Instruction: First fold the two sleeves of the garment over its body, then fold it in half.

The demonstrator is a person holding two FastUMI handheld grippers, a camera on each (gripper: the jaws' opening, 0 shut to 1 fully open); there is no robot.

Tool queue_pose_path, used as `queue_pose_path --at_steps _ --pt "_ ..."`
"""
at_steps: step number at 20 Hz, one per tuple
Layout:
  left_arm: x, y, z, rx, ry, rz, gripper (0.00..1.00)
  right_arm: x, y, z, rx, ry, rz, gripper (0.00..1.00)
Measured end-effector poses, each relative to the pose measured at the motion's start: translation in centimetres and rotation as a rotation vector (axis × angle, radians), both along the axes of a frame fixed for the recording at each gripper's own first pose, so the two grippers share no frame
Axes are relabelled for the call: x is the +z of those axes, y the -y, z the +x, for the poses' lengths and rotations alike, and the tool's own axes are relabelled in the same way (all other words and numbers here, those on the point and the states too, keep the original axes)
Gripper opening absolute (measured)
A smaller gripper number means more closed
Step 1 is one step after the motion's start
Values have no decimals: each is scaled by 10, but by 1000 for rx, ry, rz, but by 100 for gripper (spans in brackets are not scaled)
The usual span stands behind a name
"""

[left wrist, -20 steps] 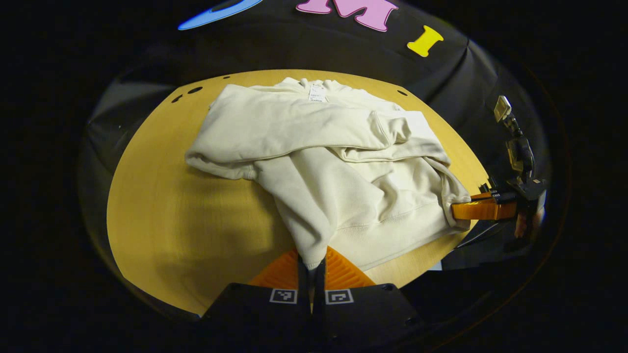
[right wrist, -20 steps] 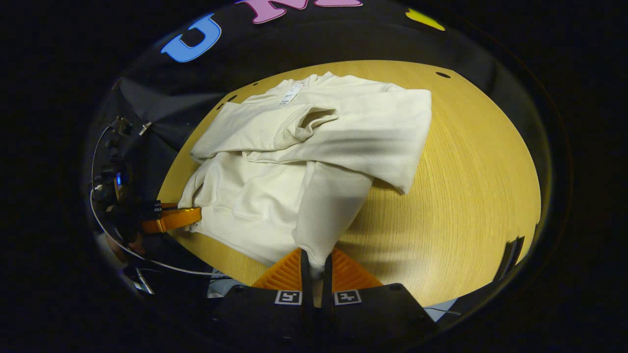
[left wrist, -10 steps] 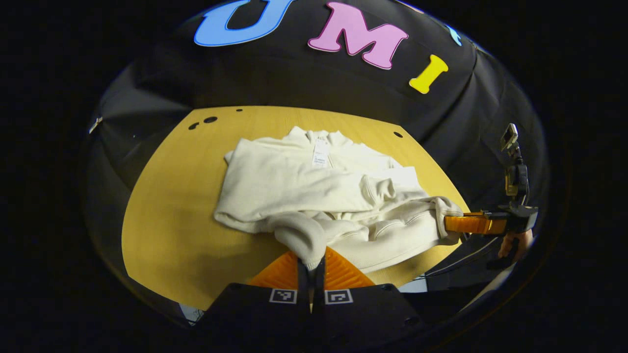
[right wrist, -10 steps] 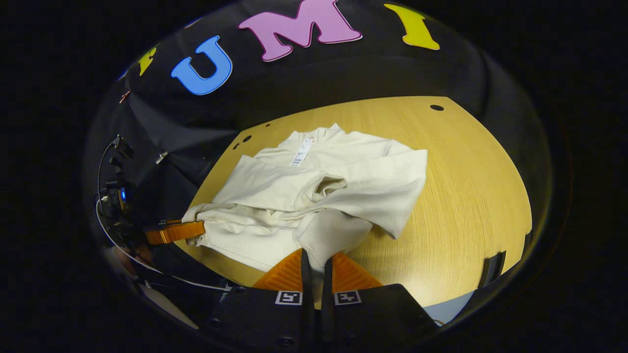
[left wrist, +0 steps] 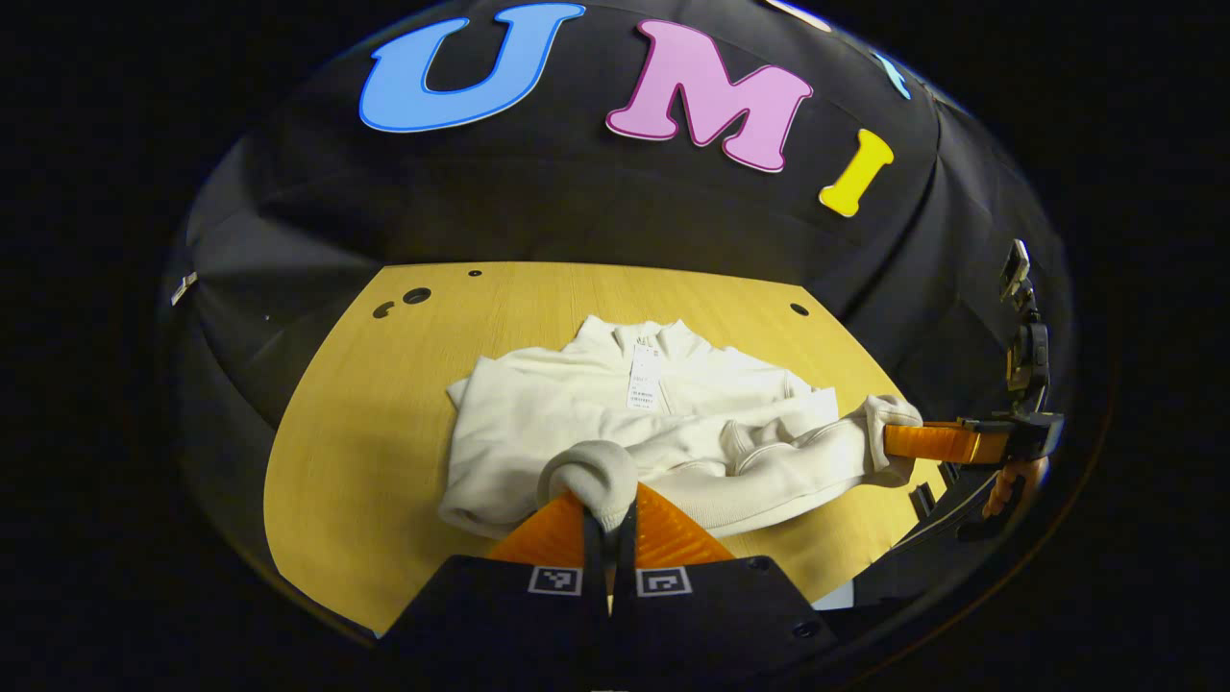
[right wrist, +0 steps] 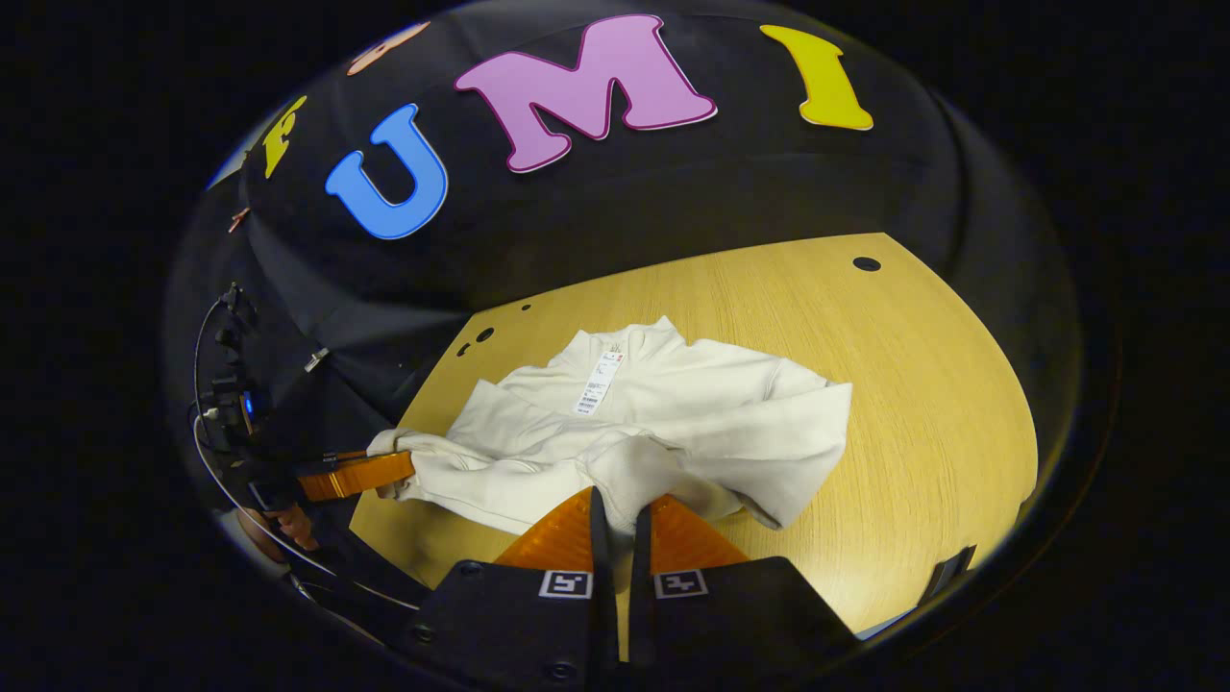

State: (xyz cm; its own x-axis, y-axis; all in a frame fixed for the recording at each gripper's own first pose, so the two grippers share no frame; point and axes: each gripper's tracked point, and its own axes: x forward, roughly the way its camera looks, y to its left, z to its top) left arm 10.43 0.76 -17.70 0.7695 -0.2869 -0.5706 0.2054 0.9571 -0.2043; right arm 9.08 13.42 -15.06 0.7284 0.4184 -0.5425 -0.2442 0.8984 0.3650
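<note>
Fingers [left wrist: 663,524] of the left gripper [left wrist: 608,527] are closed narrowly on a bunched corner of the cream garment [left wrist: 577,423], the cloth rolled into a rounded lump that sits right at their tips in the left gripper view. In the right gripper view the right gripper [right wrist: 615,524] likewise has its fingers [right wrist: 692,538] pinched together with a fold of the same garment [right wrist: 692,423] caught between them. The garment lies on the yellow wooden desk [left wrist: 346,452], collar toward the black booth wall [left wrist: 538,202], with a white tag [left wrist: 642,378] hanging at the neck. Both sleeves lie across the body, and the lower edge is lifted off the desk at the two held corners and drawn toward the collar, so the near part of the cloth is bunched and doubled over the sleeves. In the left gripper view the right gripper [left wrist: 889,440] appears at the right side of the desk, gripping the garment's other corner, with part of the hand [left wrist: 1009,481] that holds it visible behind. In the right gripper view the left gripper [right wrist: 404,469] appears at the left, clamped on the opposite corner, with cables trailing below it. Small dark holes [right wrist: 867,263] mark the desk's far edge. The garment sits toward the middle of the desk, with bare wood on each side.
</note>
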Motion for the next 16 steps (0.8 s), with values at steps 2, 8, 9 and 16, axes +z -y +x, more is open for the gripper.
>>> queue_pose_path --at_steps 2,8,9,16 --pt "5 2 17 8 22 5 6 7 0 15 -13 18 4 8" --pt "2 5 70 38 24 17 6 6 -2 65 -55 29 20 8" --pt "-2 6 79 42 18 14 6 3 -2 73 -60 26 20 8" --pt "-35 4 134 90 -43 25 6 -33 -5 132 -92 -28 3 8"
